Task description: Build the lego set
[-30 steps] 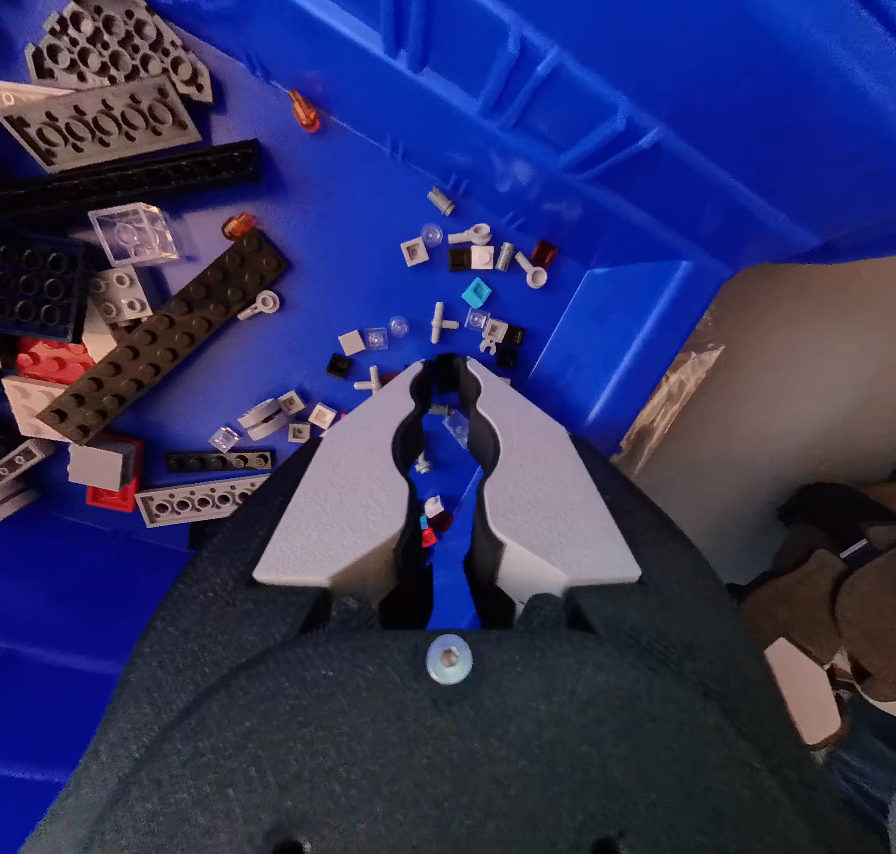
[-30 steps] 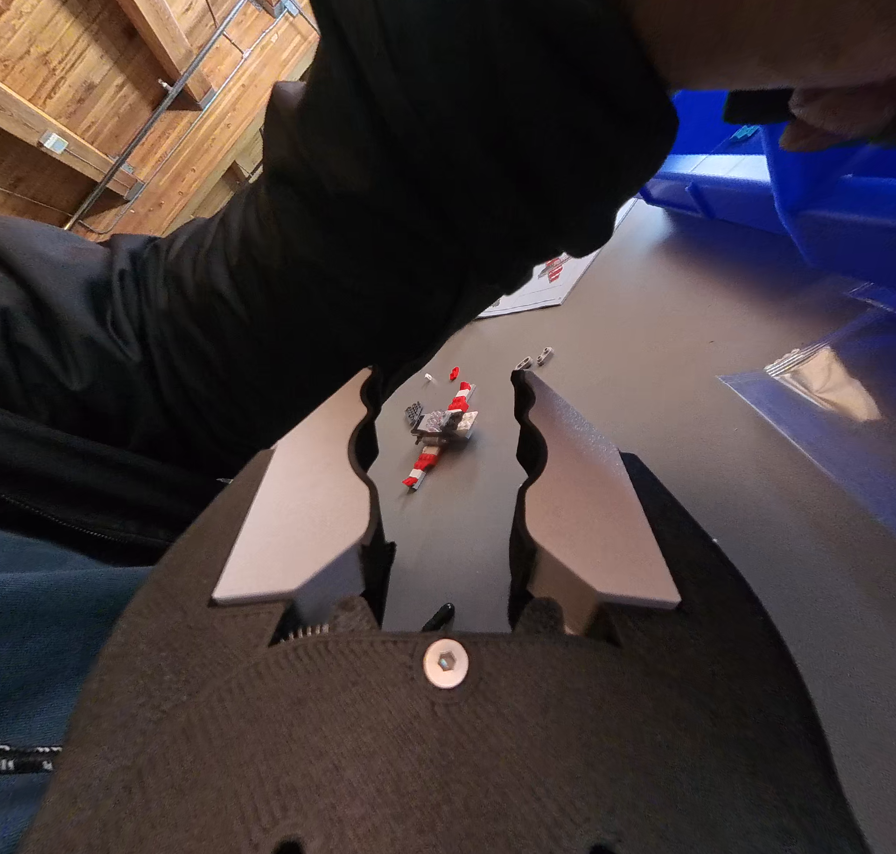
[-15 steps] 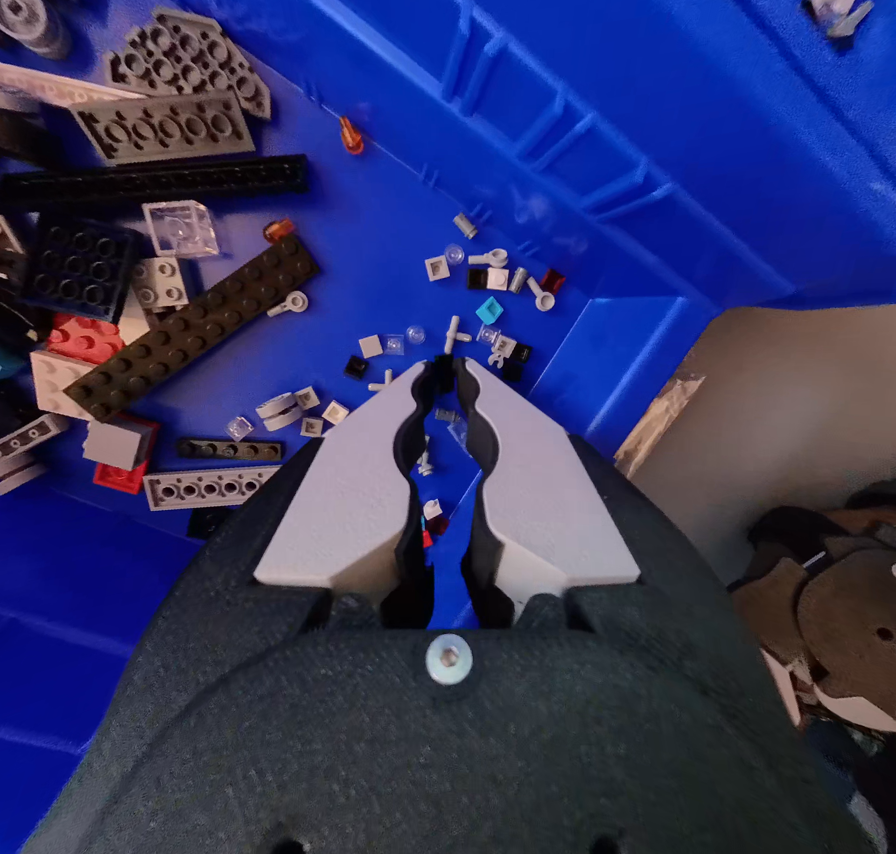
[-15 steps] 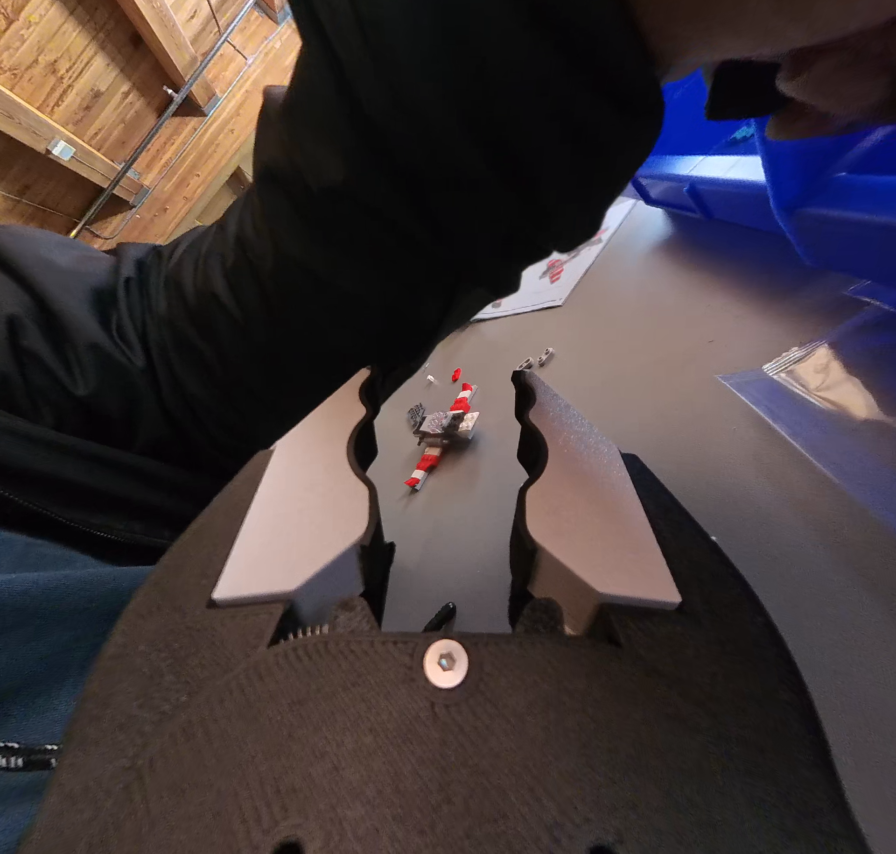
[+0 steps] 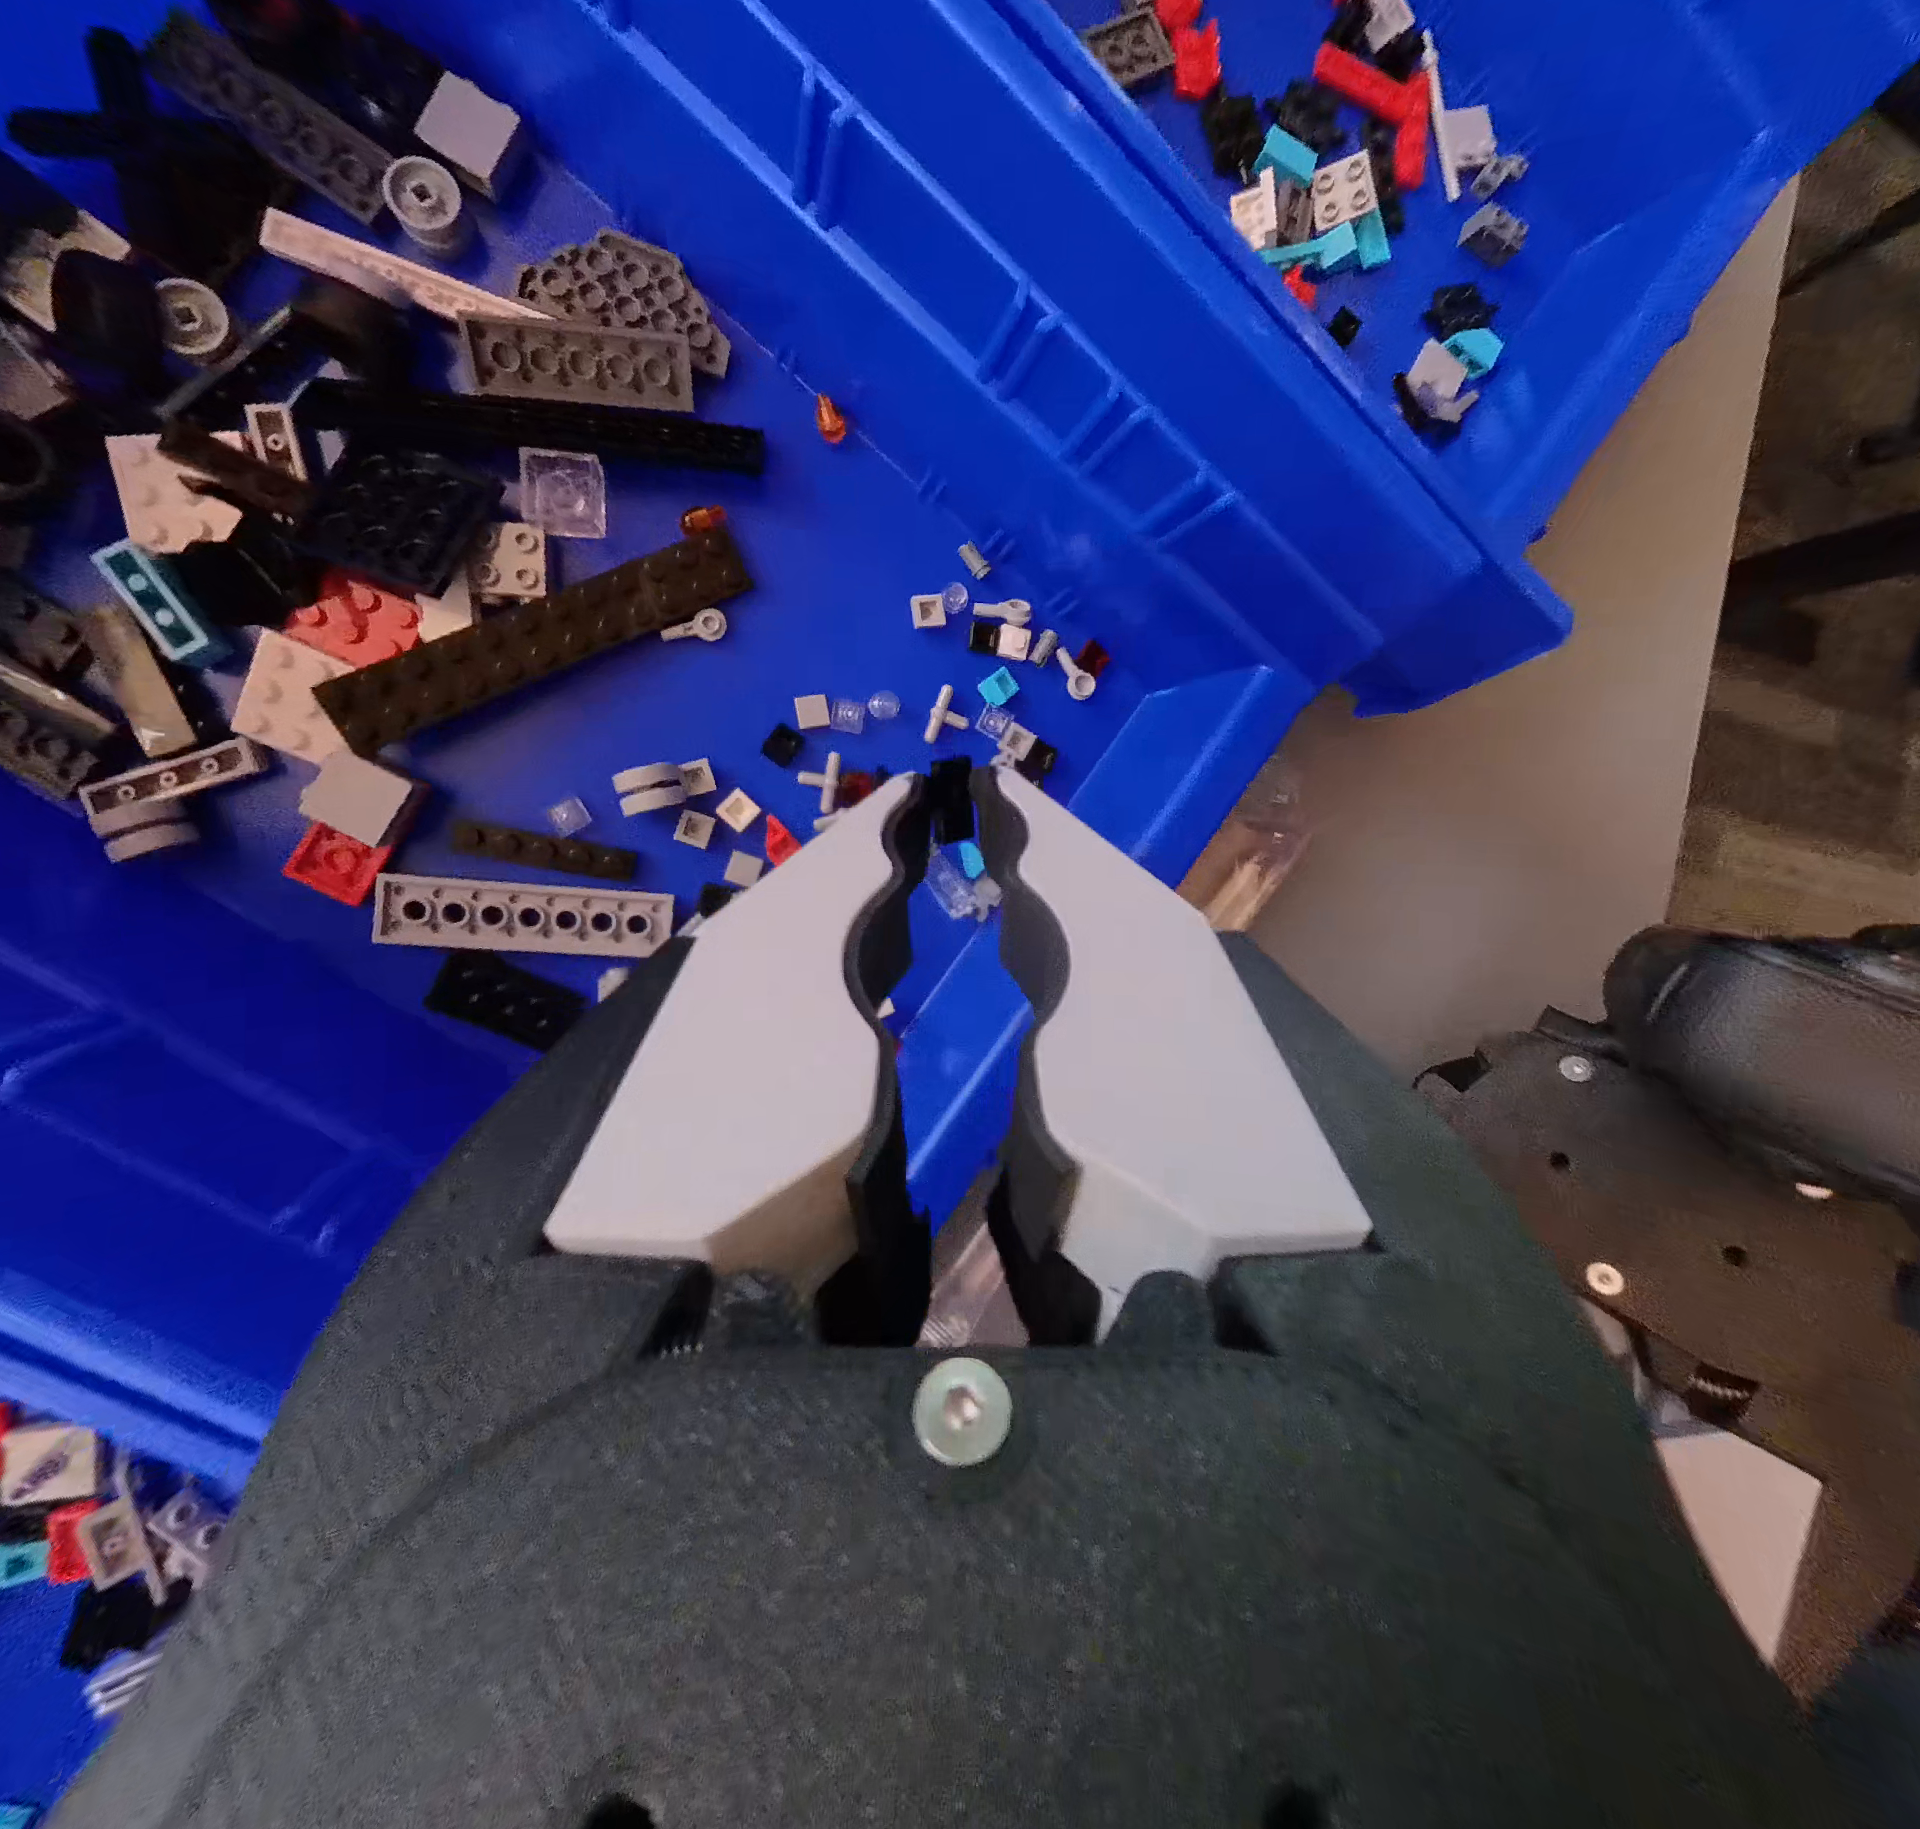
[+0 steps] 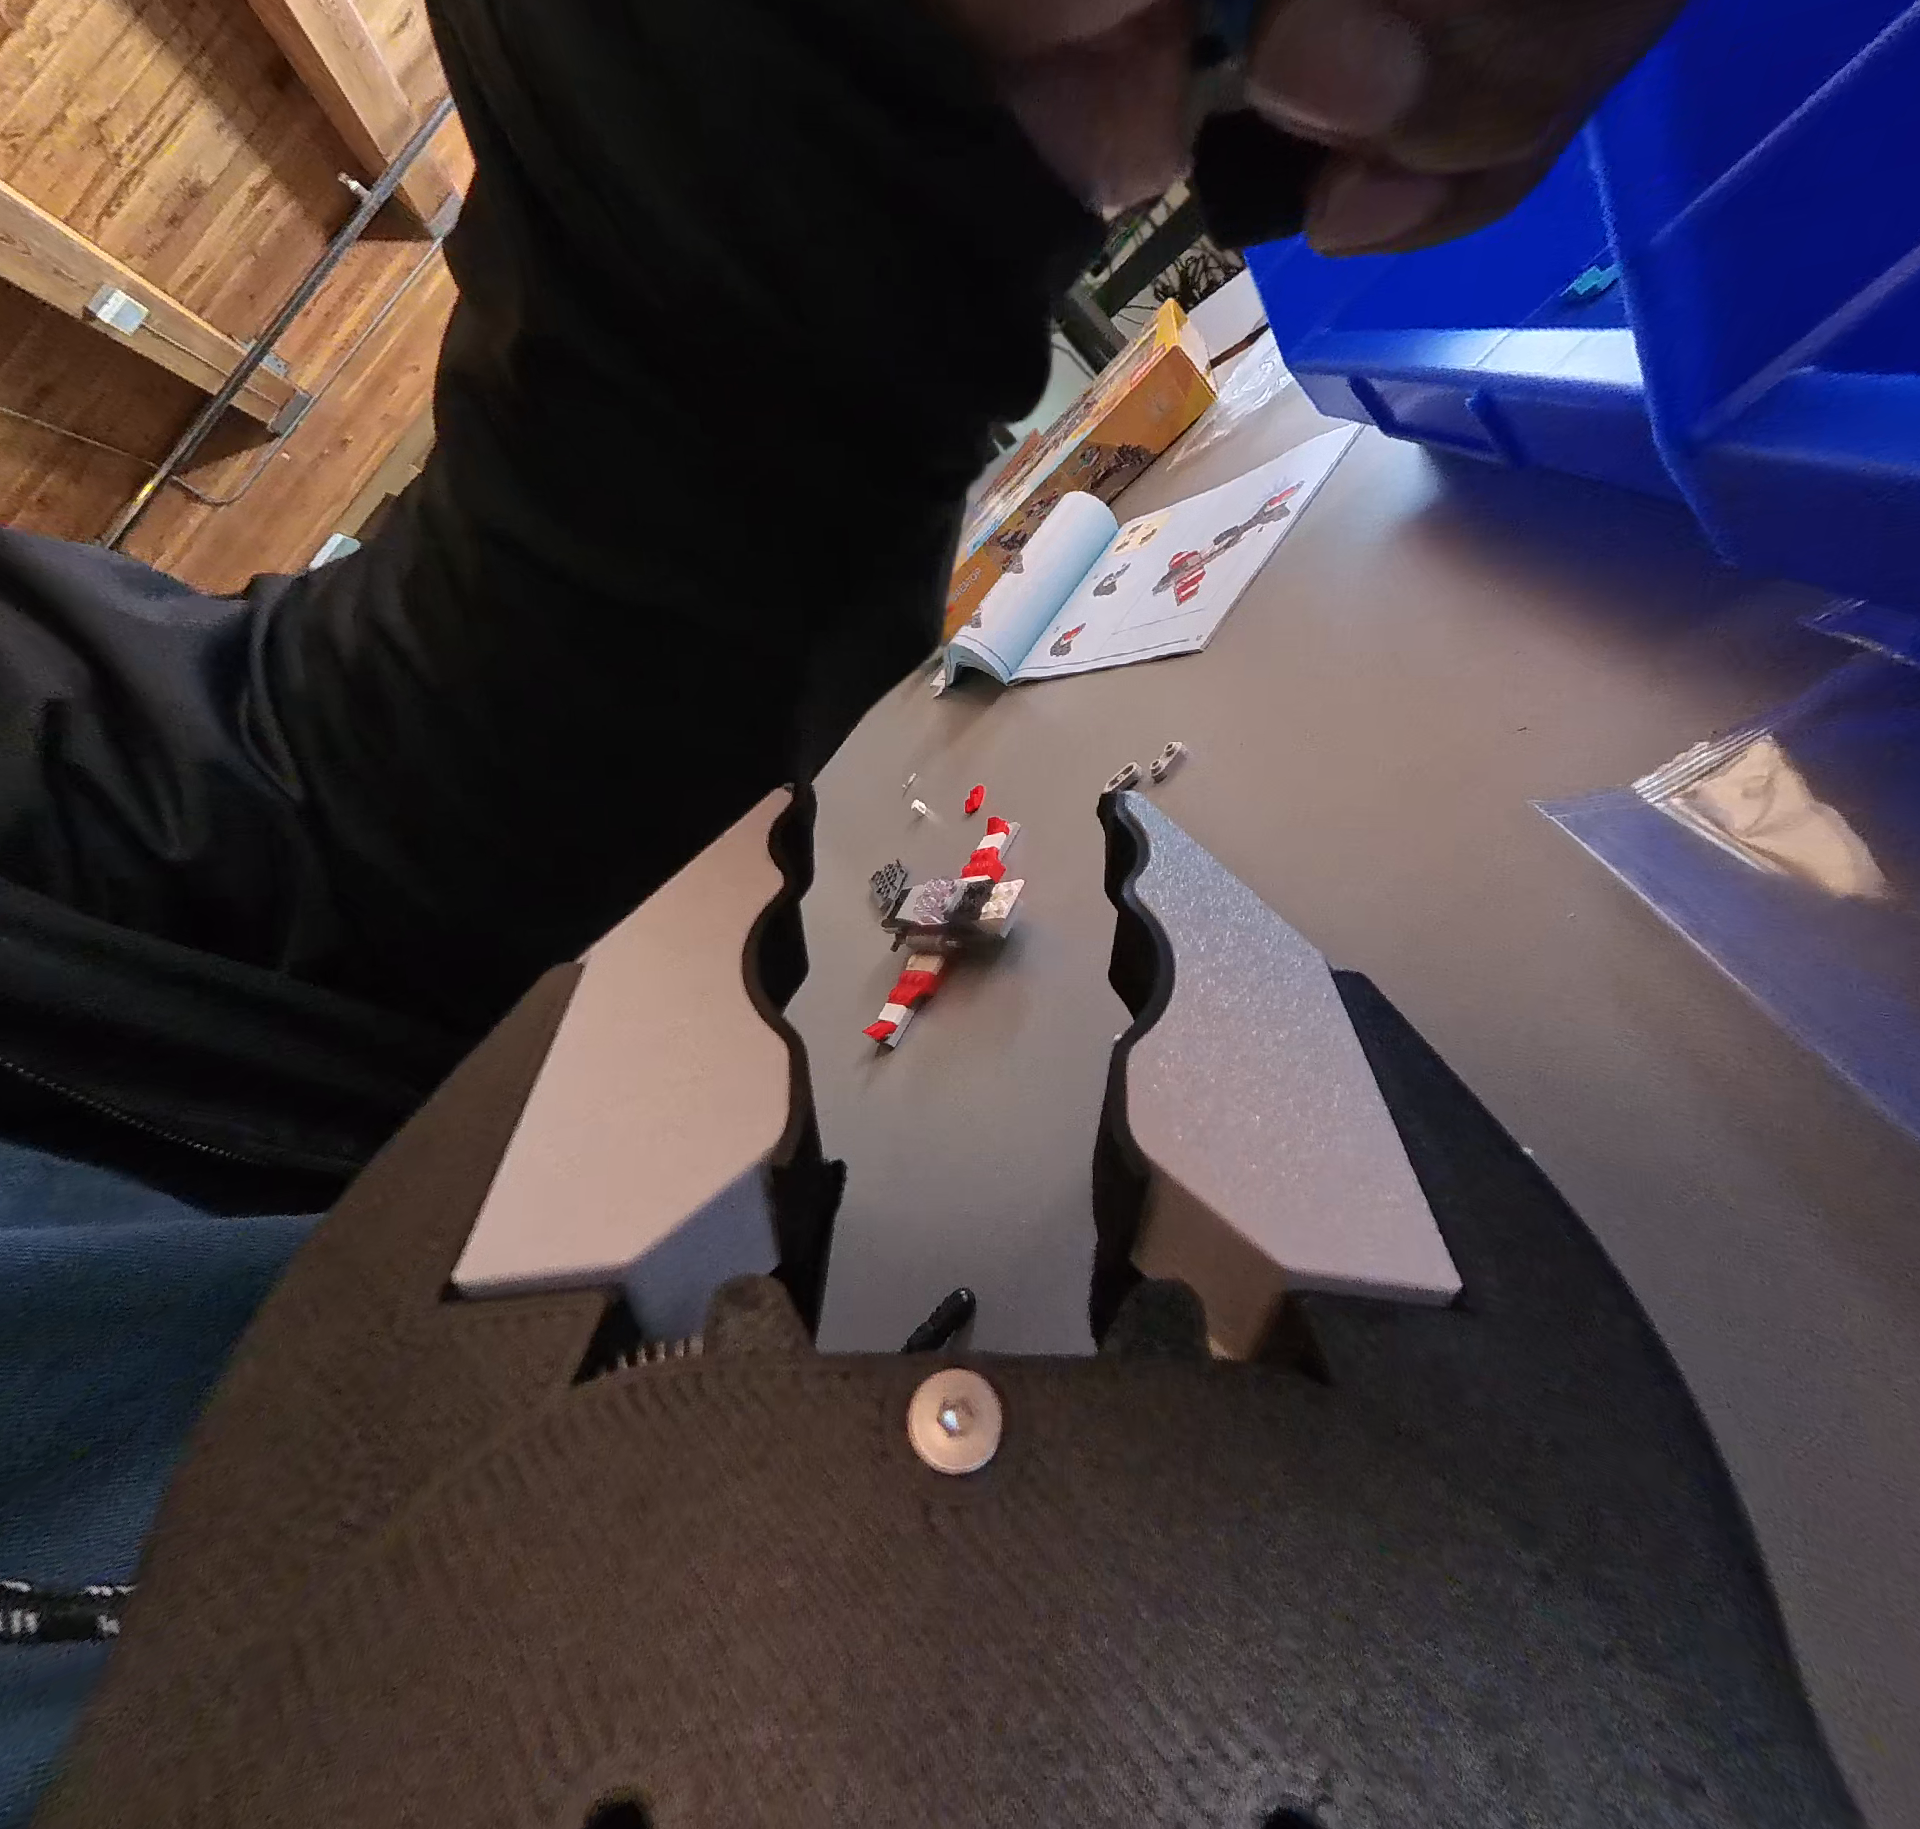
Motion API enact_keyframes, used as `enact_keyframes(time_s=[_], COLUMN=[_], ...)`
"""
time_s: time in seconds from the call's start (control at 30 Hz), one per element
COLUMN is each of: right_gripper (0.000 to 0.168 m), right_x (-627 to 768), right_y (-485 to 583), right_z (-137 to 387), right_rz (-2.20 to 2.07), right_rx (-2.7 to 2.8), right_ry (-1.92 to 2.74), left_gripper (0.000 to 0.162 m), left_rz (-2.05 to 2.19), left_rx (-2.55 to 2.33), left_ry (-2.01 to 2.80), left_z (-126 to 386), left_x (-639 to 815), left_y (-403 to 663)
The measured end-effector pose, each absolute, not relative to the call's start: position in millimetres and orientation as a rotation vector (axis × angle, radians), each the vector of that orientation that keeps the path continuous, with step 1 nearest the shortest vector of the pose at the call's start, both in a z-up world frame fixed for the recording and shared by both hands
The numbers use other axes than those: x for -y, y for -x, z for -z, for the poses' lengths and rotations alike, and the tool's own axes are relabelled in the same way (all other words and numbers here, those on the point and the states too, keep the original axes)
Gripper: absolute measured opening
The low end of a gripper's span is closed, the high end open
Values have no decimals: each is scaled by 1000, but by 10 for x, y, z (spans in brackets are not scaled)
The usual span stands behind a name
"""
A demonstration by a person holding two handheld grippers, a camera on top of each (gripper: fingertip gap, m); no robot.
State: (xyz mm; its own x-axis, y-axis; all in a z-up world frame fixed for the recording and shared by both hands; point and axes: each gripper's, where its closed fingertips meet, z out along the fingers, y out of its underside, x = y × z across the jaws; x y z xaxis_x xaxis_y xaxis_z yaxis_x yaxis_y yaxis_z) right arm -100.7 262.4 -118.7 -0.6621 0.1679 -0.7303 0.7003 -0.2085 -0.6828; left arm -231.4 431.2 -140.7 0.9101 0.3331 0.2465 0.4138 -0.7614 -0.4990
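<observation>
Above blue bin, left tool seen pinched on small black piece. Right tool held wide apart, empty, over worktop. Partial lego build lying between its fingers, farther off. Step judged: part fetched; carry to build required next. Piece shape hard to make out.

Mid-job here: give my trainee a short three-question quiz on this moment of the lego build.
1. True or false: the left gripper is shut on a small black piece.
2. Are the right gripper jaws open or shut?
3. Where is the red-and-white partial build? A) in the blue bin B) on the grey table C) on the open instruction booklet

Key: 1 true; 2 open; 3 B.
</observation>
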Motion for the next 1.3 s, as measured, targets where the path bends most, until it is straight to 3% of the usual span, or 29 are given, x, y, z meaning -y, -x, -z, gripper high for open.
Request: enact_keyframes(time_s=[0.03,0.4,0.67,0.87,1.3], right_gripper=[57,58,58,58,59], right_x=[-2621,-2631,-2652,-2661,-2719], right_y=[1005,1007,1010,1016,1056], right_z=[1190,1195,1177,1179,1247], right_rz=[1928,1925,1931,1930,1913], right_rx=[-1683,-1684,-1658,-1655,-1724], right_ry=[-1017,-1022,-1018,-1023,-1068], left_gripper=[10,10,10,10,10], left_rz=[195,188,636,715,498], left_rx=[544,654,843,918,1124], left_ry=[2506,2565,2012,1768,1798], left_z=[1411,1645,974,610,706], left_x=[-4293,-4301,-4247,-3783,-2376], left_y=[2312,2296,2323,2389,1623])
